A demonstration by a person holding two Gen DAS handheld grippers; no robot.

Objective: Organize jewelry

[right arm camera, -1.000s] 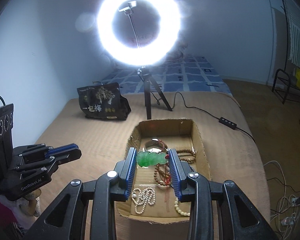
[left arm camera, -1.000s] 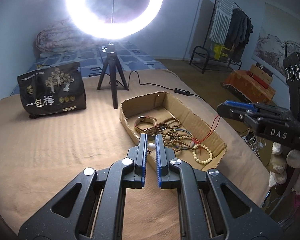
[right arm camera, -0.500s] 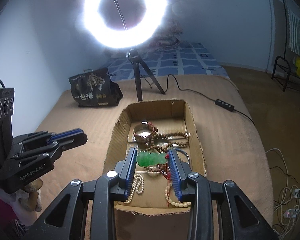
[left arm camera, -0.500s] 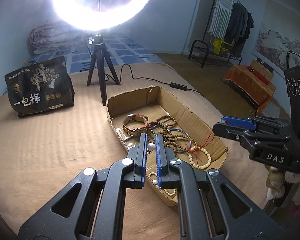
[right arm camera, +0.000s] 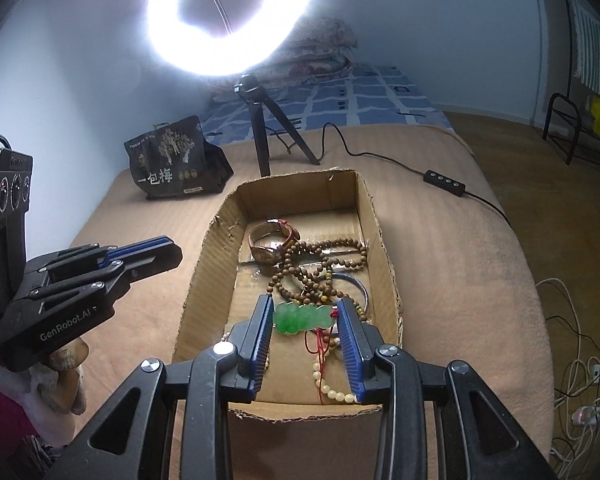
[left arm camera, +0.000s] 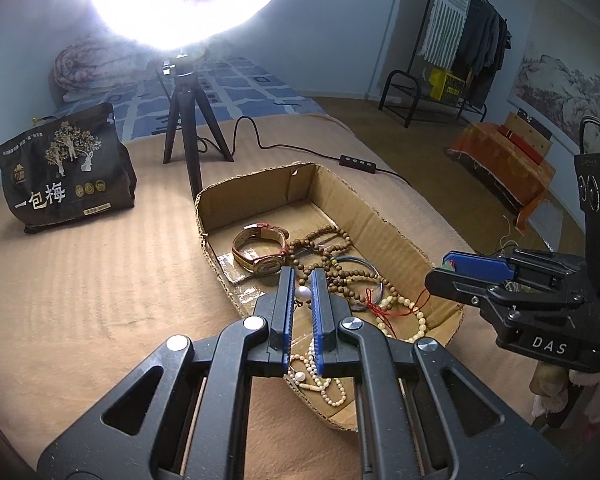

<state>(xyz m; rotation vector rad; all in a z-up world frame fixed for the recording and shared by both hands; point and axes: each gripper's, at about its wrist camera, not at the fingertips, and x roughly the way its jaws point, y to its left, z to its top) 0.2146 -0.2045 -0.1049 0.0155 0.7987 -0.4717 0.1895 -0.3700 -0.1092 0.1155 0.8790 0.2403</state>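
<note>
Left gripper point(left arm camera: 303, 294), nearly closed, pinches a white pearl point(left arm camera: 302, 293) above the cardboard box point(left arm camera: 395, 236); right gripper point(right arm camera: 304, 317) clamps a green jade pendant point(right arm camera: 300, 317) over the box, its long axis crosswise between the pads. Only the right view shows the pendant fully, red cord point(right arm camera: 319, 344) dangling

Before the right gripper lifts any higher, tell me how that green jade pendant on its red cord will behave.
The green jade pendant is clamped by its two ends in the right gripper, so it probably stays stiff. It looks polished, so it could slip and might chip if dropped. Its red cord hangs slack into the cardboard box and will likely trail or snag the beads.
</note>
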